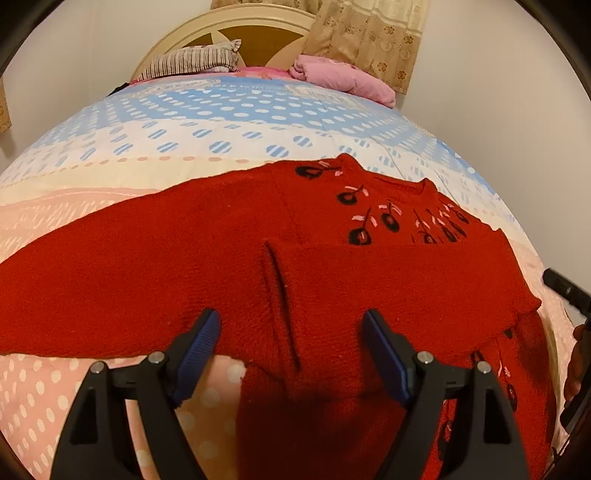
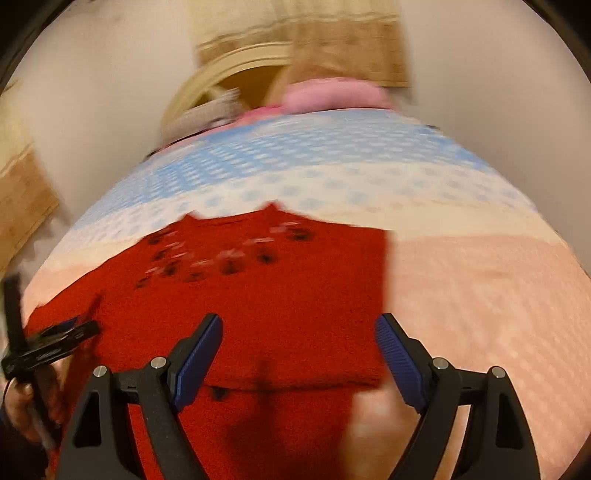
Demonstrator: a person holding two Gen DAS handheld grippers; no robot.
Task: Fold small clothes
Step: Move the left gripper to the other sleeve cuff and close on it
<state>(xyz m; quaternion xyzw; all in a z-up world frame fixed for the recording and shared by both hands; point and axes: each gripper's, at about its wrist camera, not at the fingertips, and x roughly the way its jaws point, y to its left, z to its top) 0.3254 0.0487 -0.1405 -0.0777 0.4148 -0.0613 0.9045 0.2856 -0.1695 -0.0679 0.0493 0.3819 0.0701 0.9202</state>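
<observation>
A small red knitted sweater with black and pink flowers round the neck lies flat on the bed. One sleeve is folded across its chest; the other stretches out to the left. My left gripper is open and empty, just above the sweater's lower middle. My right gripper is open and empty above the sweater's right lower part; this view is blurred. The left gripper also shows at the left edge of the right wrist view, and the right gripper at the right edge of the left wrist view.
The bed has a dotted quilt in blue, white and pink bands. A striped pillow and a pink bundle lie by the round headboard. Walls flank the bed; a curtain hangs behind.
</observation>
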